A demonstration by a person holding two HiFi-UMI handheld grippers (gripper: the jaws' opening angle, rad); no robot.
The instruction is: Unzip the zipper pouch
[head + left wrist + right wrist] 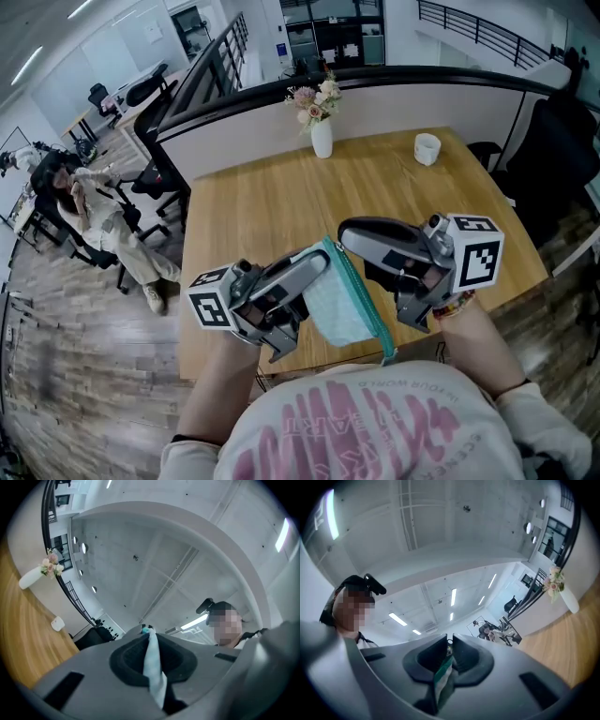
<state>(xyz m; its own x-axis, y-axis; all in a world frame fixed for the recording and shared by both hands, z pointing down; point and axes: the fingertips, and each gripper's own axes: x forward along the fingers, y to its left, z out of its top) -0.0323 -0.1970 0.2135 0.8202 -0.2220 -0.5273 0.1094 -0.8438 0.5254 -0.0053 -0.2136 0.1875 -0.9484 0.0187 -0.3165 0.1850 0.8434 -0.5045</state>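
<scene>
Centre frame: left gripper (314, 266) clamps pouch (339, 307); right gripper (351, 234) clamps its zipper edge (364, 302). Keep taut, pull straight along it.

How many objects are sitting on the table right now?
2: a white vase of flowers at the far edge, and a white cup to its right. The held pouch could hide more.

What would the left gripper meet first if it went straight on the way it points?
Apart from the zipper pouch clamped in the left gripper, nothing near: its view shows open air up to the ceiling, with the person's head off to one side. Depth is uncertain.
</scene>
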